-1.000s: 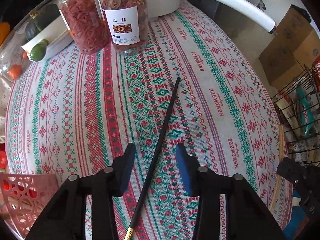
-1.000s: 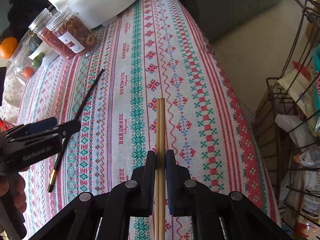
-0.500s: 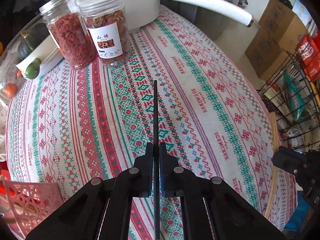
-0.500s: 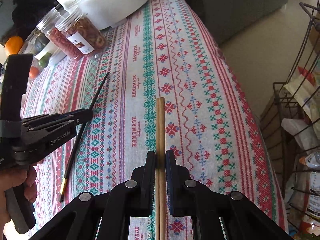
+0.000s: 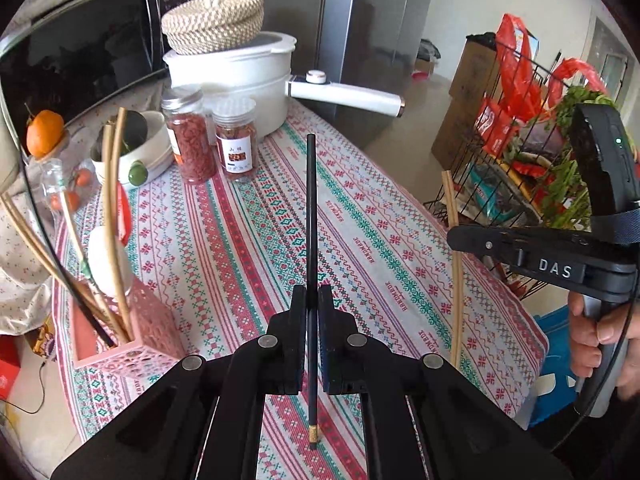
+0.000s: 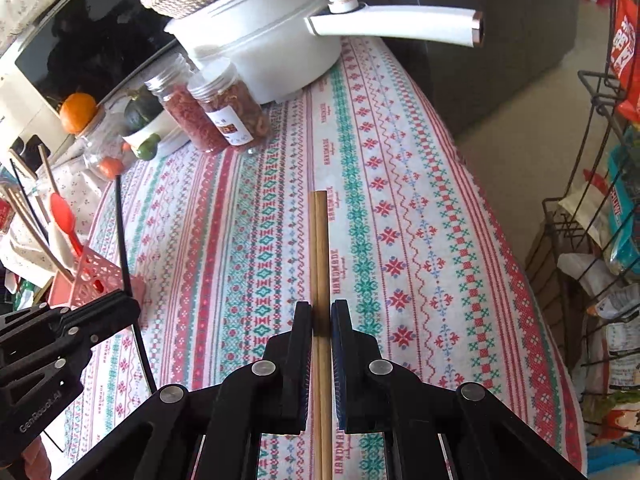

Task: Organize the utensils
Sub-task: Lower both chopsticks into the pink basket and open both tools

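Observation:
My left gripper [image 5: 312, 300] is shut on a black chopstick [image 5: 311, 216] with a gold end and holds it lifted above the table, pointing away. My right gripper [image 6: 321, 316] is shut on a pair of wooden chopsticks [image 6: 320, 248], also held above the table; they show in the left wrist view [image 5: 454, 248] at the right. A pink perforated utensil holder [image 5: 132, 336] stands at the table's left edge, with several wooden chopsticks, a black one and spoons in it. It also shows in the right wrist view [image 6: 94, 280].
Two jars of dried red food [image 5: 212, 140], a white pot with a long handle [image 5: 248, 76] and a woven basket on it stand at the back. A bowl of vegetables [image 5: 136, 148] sits at the back left. A wire rack with bags [image 5: 532, 140] stands right of the table.
My left gripper closed on the black chopstick and lifted it off the tablecloth. Both grippers rose and tilted up, so the pot and holder came into view.

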Available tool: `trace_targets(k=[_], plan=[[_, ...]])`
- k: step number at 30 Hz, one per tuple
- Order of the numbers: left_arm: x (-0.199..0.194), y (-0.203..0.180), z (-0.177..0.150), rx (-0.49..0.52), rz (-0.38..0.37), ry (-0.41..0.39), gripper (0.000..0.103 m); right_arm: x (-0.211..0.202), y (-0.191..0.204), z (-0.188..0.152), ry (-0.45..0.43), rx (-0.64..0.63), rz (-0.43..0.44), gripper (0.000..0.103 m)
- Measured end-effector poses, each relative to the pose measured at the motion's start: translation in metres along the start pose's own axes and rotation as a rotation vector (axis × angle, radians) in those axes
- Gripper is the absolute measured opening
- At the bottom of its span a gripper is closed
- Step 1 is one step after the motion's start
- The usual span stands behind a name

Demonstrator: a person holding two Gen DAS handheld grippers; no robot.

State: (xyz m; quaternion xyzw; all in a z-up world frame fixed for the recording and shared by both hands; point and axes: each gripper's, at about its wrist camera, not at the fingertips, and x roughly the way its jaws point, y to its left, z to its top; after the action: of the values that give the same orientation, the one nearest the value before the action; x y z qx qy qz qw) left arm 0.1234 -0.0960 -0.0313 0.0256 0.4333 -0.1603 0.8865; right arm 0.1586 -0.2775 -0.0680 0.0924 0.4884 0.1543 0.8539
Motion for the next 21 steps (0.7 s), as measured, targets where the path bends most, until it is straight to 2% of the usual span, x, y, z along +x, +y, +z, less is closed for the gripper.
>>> trace_targets(k=[6, 13, 21], plan=[[-0.055, 0.013, -0.016, -0.003, -0.016, -0.121, 0.005, -0.022, 0.033, -0.007, -0.072, -0.064, 0.026, 0.008], [-0.115, 0.041, -0.014, -0.065, -0.033, -0.261, 0.005, -0.045, 0.073, -0.008, -0.177, -0.156, 0.059, 0.005], [-0.168, 0.077, -0.012, -0.139, 0.013, -0.415, 0.005, -0.060, 0.112, -0.001, -0.282, -0.207, 0.138, 0.005]])
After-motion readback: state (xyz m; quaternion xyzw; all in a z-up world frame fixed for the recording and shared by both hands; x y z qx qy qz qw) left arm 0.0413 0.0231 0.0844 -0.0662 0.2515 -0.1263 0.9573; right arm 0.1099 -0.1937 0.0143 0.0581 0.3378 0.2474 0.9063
